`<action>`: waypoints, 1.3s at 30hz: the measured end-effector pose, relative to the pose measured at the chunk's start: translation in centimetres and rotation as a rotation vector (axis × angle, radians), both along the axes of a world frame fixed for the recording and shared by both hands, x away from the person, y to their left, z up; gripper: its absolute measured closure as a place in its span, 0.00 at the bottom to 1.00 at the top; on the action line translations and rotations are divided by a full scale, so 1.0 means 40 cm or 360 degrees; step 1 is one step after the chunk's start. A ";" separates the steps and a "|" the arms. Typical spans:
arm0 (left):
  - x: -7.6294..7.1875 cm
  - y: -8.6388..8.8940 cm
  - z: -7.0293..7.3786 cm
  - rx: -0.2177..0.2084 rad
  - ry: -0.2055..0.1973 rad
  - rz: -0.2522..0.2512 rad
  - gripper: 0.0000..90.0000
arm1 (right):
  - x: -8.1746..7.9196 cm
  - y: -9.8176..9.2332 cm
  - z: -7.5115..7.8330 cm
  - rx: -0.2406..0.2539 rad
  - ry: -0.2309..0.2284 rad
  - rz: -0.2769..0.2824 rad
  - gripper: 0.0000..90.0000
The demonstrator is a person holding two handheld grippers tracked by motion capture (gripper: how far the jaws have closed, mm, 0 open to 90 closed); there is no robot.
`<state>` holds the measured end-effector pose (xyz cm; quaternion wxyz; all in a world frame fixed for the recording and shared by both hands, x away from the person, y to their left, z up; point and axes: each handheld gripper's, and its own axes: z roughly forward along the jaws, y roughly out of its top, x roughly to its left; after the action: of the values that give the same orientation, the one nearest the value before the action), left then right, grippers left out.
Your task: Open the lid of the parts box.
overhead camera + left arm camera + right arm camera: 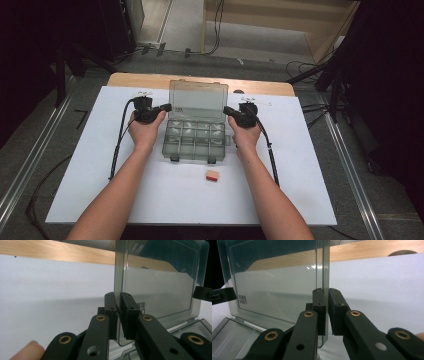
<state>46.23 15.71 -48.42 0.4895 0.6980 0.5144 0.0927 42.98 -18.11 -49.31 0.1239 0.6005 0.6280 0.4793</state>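
Organizer box [194,141] sits mid-counter [75,165], its clear lid [198,98] upright. The left gripper [119,312] and right gripper [326,307] each pinch a lid side edge. Uneven pulling may twist the hinge or slide the box toward the small orange block [212,175].

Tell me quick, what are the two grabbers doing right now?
Left gripper: shut on the lid, pinching its side edge.
Right gripper: shut on the lid's other side edge.
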 end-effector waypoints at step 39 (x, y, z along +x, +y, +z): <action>0.018 0.017 -0.032 -0.0119 0.0145 0.0008 0.88 | 0.041 -0.010 -0.024 0.0088 0.0099 0.0036 0.90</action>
<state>46.96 16.38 -49.71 0.4910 0.6814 0.5411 0.0428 44.61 -18.50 -50.29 0.0823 0.6112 0.6248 0.4788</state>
